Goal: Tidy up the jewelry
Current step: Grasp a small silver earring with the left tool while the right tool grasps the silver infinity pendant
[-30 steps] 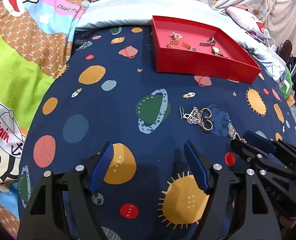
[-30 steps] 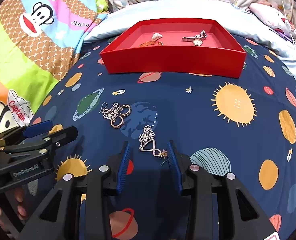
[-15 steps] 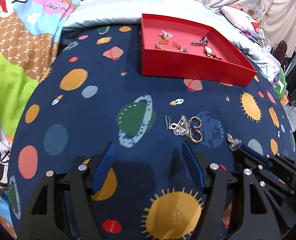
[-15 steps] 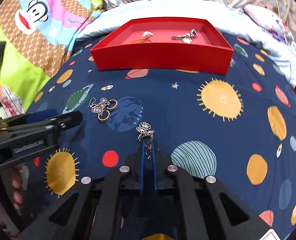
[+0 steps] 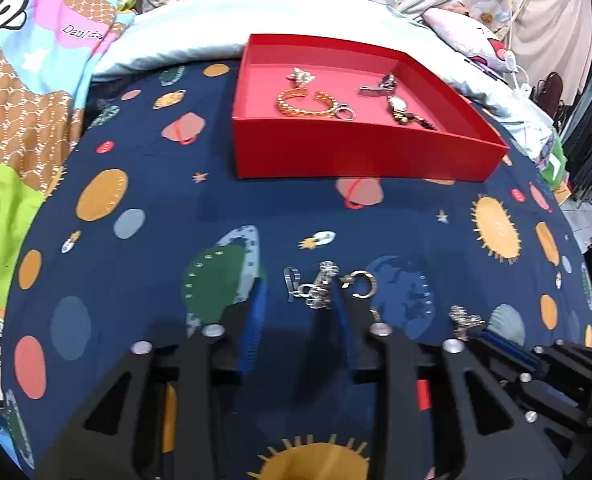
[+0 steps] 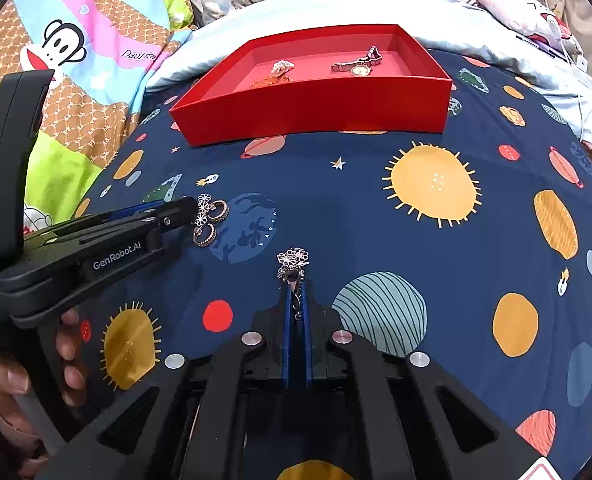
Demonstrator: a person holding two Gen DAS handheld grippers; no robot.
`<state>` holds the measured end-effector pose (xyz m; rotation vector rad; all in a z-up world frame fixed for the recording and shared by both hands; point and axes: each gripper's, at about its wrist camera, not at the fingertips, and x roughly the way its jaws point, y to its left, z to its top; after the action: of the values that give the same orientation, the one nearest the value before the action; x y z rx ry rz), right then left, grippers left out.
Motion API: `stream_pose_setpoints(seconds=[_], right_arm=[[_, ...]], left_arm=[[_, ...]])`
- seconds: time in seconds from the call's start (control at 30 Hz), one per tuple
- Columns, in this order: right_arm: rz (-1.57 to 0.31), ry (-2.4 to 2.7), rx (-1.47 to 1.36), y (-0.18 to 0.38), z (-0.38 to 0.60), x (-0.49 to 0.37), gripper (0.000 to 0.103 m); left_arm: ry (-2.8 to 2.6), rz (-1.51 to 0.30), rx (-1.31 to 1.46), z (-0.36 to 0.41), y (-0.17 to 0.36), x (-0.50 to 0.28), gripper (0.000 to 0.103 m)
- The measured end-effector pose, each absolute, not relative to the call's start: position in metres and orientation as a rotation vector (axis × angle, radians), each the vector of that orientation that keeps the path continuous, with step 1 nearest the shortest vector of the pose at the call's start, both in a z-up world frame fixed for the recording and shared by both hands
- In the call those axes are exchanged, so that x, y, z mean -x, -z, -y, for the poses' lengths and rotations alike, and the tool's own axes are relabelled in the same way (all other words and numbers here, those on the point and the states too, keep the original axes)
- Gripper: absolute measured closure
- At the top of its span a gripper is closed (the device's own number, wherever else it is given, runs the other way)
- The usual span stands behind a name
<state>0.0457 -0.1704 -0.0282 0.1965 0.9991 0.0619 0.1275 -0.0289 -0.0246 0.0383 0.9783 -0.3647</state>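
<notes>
A red tray (image 5: 360, 152) (image 6: 316, 108) lies at the far side of the space-print sheet with a gold bracelet (image 5: 308, 105), a brooch and a watch (image 6: 356, 65) inside. My right gripper (image 6: 296, 292) is shut on a silver flower earring (image 6: 292, 261), also seen in the left wrist view (image 5: 464, 320). My left gripper (image 5: 296, 300) is open, its fingers around a cluster of silver flower and hoop earrings (image 5: 328, 286) (image 6: 207, 218) on the sheet.
A colourful monkey-print blanket (image 6: 67, 60) lies to the left. A pale blue pillow (image 5: 223, 16) and floral bedding sit behind the tray. The bed edge drops off at the right (image 5: 576, 216).
My right gripper has closed on the flower earring. My left gripper has moved forward and right, and its fingers have narrowed around the earring cluster.
</notes>
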Motion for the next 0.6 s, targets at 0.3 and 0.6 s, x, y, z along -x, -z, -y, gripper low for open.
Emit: stream_pose_setpoints(seconds=[0.3, 0.6], right_arm=[[-0.995, -0.061, -0.210, 0.025, 0.173, -0.047, 0.099], [-0.944, -0.062, -0.218, 0.003, 0.178, -0.043, 0.102]], left_arm=[[0.404, -0.980, -0.023, 0.030, 0.024, -0.125, 0.103], [0.418, -0.955, 0.023, 0.015, 0.002, -0.117, 0.103]])
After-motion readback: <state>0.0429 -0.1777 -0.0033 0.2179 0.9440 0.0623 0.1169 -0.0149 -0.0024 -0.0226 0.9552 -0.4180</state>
